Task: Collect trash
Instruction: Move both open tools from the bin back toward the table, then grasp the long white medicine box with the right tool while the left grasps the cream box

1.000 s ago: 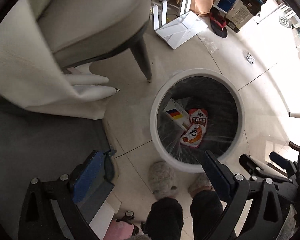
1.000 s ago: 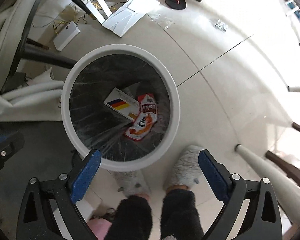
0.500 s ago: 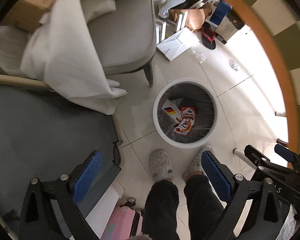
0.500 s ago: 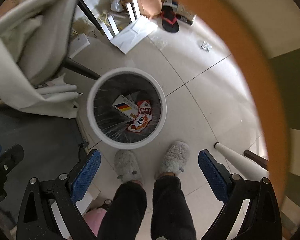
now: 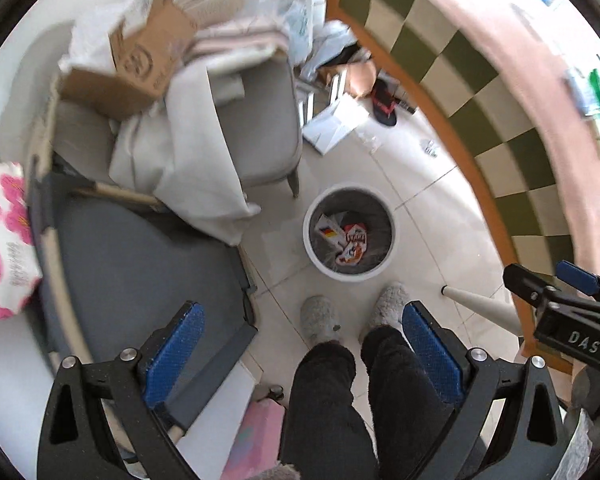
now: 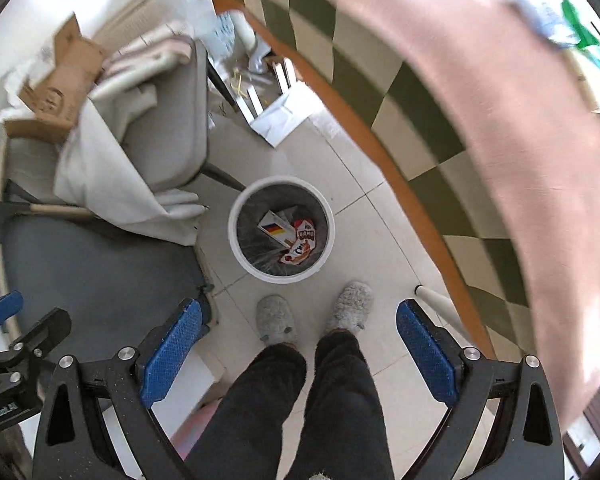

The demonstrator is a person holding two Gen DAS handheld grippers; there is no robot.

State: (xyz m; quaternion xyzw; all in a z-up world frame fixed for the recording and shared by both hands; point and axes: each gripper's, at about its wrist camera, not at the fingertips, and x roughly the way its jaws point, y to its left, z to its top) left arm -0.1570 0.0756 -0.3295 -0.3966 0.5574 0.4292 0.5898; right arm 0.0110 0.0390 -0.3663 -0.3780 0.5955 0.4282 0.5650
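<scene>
A white round trash bin (image 5: 310, 252) with a dark liner stands on the tiled floor far below; it also shows in the right wrist view (image 6: 329, 236). Inside lie an orange snack wrapper (image 5: 352, 246) (image 6: 300, 247) and a small white box with a flag print (image 5: 327, 229) (image 6: 275, 227). My left gripper (image 5: 302, 350) is open and empty, high above the floor. My right gripper (image 6: 296, 346) is open and empty too, beside the left one, and shows in the left wrist view (image 5: 556, 280).
A table with a pink top and green-checked cloth (image 6: 440, 92) fills the right side. A grey chair with draped cloth (image 5: 256, 128) and a cardboard box (image 5: 140, 68) stand left of the bin. Papers and a slipper (image 5: 384, 104) litter the floor. The person's slippered feet (image 6: 312, 314) stand by the bin.
Both grippers have risen well away from the bin, which now looks much smaller. The table edge and top have come into view on the right. Both grippers stay open.
</scene>
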